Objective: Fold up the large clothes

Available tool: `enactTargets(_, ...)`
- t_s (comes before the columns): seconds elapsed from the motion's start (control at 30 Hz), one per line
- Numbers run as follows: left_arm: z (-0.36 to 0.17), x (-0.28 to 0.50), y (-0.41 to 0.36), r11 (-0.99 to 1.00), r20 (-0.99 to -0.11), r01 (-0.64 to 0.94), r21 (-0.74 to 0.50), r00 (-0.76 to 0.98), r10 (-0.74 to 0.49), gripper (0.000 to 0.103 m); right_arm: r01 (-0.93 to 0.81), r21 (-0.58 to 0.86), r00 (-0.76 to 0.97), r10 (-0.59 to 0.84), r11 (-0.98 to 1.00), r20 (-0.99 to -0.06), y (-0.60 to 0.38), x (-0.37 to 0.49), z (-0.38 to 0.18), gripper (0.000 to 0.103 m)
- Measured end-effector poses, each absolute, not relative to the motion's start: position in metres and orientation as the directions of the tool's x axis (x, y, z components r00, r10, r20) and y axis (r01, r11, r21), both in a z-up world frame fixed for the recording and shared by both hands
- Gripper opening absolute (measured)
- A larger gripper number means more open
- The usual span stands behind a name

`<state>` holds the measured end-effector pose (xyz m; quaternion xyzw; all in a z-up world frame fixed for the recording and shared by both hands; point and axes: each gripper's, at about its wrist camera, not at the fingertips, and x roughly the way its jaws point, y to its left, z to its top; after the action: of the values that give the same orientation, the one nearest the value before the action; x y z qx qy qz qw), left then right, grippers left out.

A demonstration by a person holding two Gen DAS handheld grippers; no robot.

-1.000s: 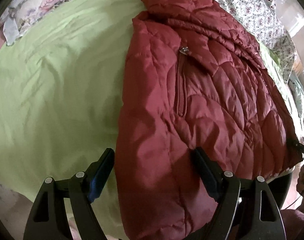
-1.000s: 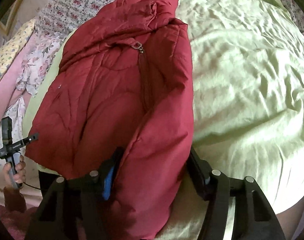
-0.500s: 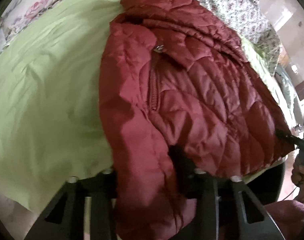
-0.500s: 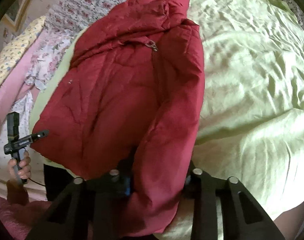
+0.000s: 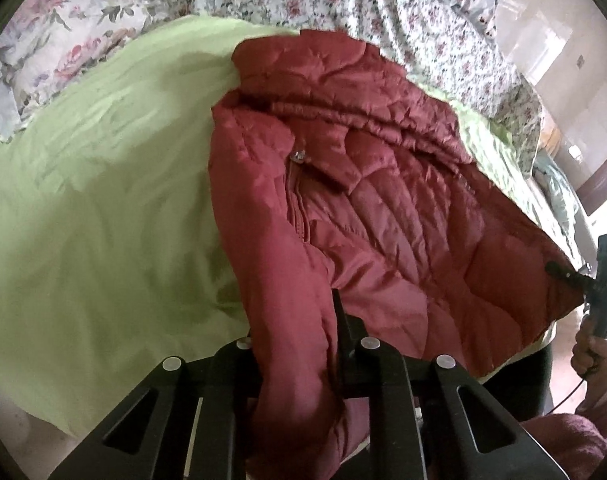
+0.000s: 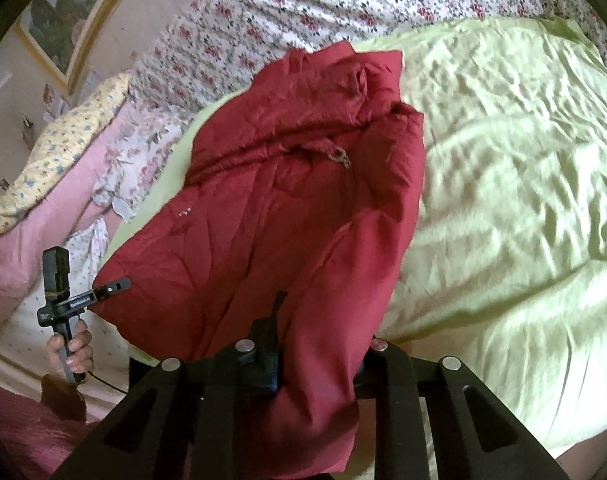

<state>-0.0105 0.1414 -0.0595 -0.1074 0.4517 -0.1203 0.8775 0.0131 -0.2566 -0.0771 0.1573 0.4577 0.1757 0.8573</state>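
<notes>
Both tongs have just been closing. The left tongs (image 5: 299, 344) and the right tongs (image 6: 319, 340) each clamp the red jacket (image 5: 383, 200) at the near edge of the bed (image 5: 83, 220).

The wrinkled pale-green bed sheet (image 6: 523, 200) lies bare beside the quilted dark-red puffer jacket (image 6: 295, 208) — flowered bedding (image 6: 303, 4) bounds its far edge.

Soft daylight, slight blur, dark fisheye corners
</notes>
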Motion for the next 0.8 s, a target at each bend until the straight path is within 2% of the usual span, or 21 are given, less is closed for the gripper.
enactTargets(0.8,-0.019,0.004,0.167,0.935,-0.668,0.136,-0.328,0.666,-0.332,0.016,-0.200,0.446,0.652,0.458,0.872,-0.604,-0.269,0.041,-0.037,0.020)
